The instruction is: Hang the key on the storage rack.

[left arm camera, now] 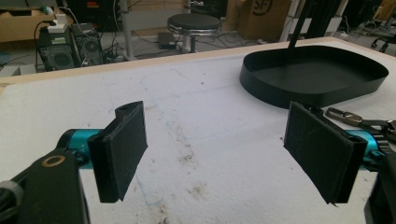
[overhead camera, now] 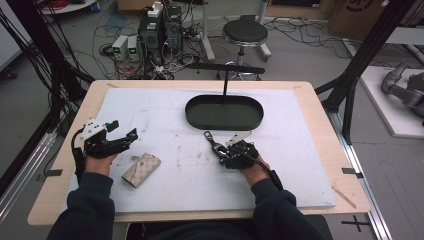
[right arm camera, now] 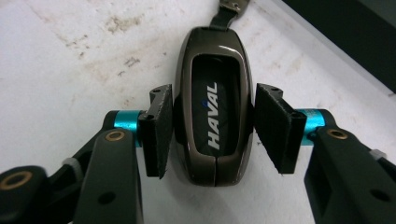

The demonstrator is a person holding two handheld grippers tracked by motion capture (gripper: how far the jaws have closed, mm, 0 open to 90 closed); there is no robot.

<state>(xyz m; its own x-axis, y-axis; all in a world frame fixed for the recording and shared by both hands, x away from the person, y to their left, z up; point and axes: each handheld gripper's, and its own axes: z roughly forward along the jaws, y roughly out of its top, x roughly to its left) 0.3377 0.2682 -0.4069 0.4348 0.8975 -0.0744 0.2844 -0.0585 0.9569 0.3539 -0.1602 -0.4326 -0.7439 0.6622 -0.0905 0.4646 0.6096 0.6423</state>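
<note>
Right gripper view: key fob (right arm camera: 212,112) lies between right gripper's (right arm camera: 212,128) pads, clamped.

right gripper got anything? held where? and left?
The right gripper has its pads against the two long sides of the car key fob, about mid-body, on the mat. It looks gripped, though the right pad's contact is not certain. The left gripper is open, holding nothing.

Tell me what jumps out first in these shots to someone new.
The dark car key fob lettered HAVAL, lying on the white mat, framed between the pads of the right claw, which touch or nearly touch its sides. Just beyond it sits a black oval tray with an upright handle. On the left, the left claw stands wide open over bare mat, with a small beige wallet lying near that hand.
</note>
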